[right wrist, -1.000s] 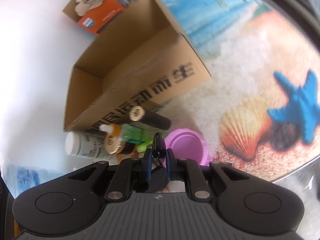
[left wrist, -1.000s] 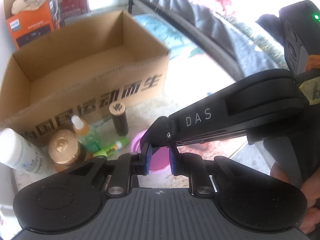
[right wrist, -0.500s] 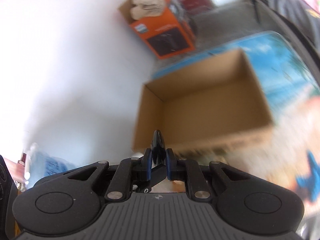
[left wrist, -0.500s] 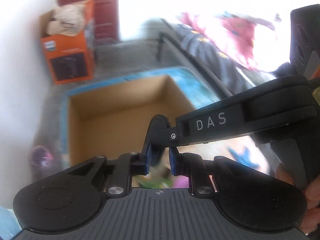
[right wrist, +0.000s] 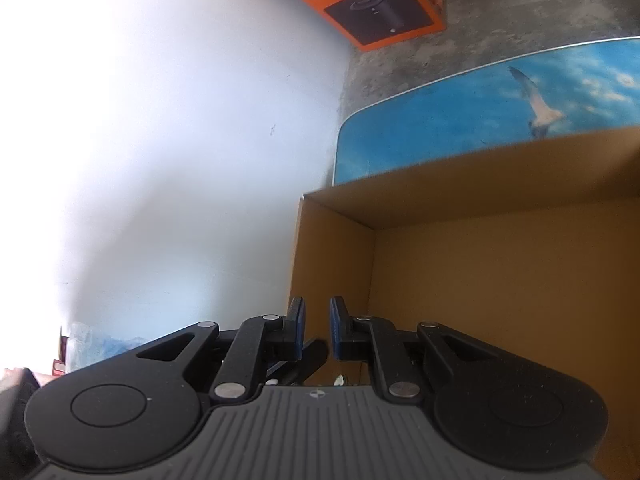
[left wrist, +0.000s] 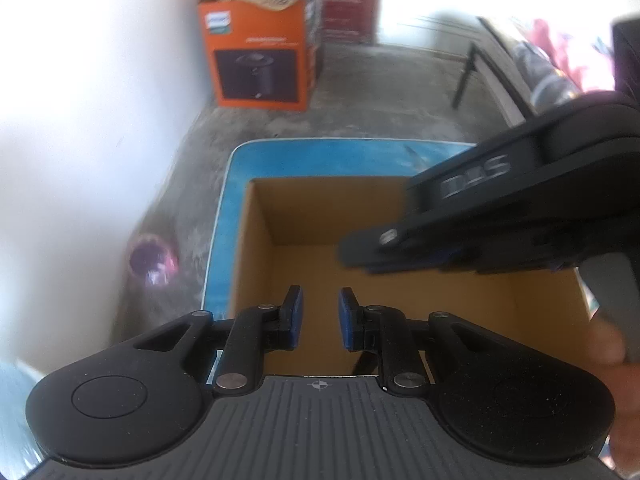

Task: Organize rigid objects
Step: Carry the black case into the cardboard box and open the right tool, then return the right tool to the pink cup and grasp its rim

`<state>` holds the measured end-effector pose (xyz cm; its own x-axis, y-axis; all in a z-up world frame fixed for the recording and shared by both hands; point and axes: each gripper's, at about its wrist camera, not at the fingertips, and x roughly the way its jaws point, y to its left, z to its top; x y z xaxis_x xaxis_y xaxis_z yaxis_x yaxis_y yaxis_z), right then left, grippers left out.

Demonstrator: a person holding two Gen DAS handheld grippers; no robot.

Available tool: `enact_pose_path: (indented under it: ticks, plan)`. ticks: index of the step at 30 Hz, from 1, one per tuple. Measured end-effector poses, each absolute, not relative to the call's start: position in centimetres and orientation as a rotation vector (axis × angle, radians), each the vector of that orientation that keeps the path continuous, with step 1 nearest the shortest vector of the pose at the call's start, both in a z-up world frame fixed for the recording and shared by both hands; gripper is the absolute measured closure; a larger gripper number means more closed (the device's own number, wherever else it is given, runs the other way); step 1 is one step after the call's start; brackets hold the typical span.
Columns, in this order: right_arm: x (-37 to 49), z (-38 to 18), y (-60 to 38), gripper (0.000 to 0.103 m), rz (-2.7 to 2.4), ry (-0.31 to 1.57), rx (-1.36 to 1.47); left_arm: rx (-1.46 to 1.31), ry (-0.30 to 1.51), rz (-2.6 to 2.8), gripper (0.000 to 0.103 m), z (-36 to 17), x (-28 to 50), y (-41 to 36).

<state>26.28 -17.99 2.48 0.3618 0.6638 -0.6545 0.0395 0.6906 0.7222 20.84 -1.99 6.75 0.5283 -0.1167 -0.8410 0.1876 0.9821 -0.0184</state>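
Cardboard box (left wrist: 400, 280) open-topped, on blue counter (left wrist: 320, 160) | left gripper (left wrist: 319, 318), right gripper (right wrist: 316, 330) above box | jaws closed, holding nothing

A plain room in a home, used partly for storage. A bare concrete floor (left wrist: 368, 92) meets a white painted wall (right wrist: 160, 140). An orange appliance carton (left wrist: 260, 48) stuffed with cloth stands against the wall, and a desk (right wrist: 440, 120) printed with a seaside picture carries an open cardboard box (left wrist: 320, 216).
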Motion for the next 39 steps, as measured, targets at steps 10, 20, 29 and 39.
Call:
enact_pose_path:
  ticks: [10,20,29,39]
  plan:
    - [23.2,0.3,-21.5,0.087,0.396,1.203,0.82,-0.05,1.048,-0.139,0.081,8.0,18.0,0.4]
    - [14.9,3.8,-23.7,0.087,0.299,1.075,0.867,-0.038,1.003,-0.257,0.076,9.3,14.8,0.4]
    - [6.2,3.2,-24.6,0.086,0.126,1.044,0.872,0.031,1.065,-0.387,0.07,8.4,9.6,-0.3]
    - [2.3,-0.8,-22.9,0.083,-0.012,1.179,0.616,0.126,1.182,-0.52,0.069,2.6,5.8,-3.7]
